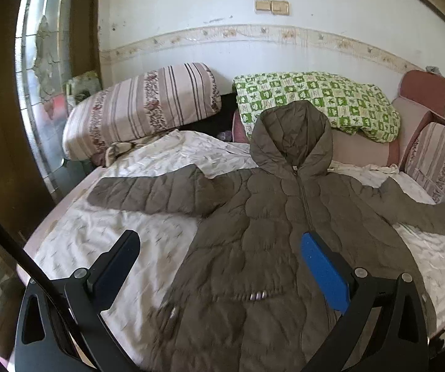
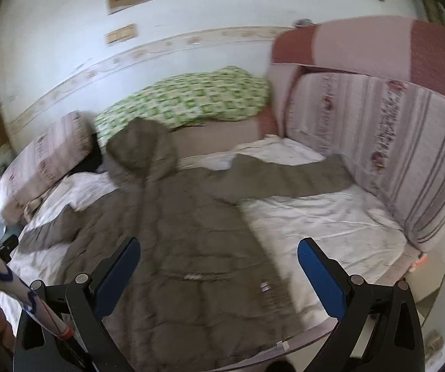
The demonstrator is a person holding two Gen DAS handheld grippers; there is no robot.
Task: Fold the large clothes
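Note:
A brown quilted hooded jacket (image 1: 262,232) lies flat and face up on the white bed sheet (image 1: 107,232), zipped, hood toward the wall, both sleeves spread out. It also shows in the right wrist view (image 2: 191,248), blurred. My left gripper (image 1: 219,241) is open and empty, held above the jacket's lower left part. My right gripper (image 2: 219,251) is open and empty, above the jacket's lower right part near the hem.
A striped pillow (image 1: 141,105) and a green checked quilt (image 1: 318,102) lie at the head by the wall. A striped cushion (image 2: 392,155) stands along the bed's right side. The bed's front edge (image 2: 315,331) is close below the right gripper.

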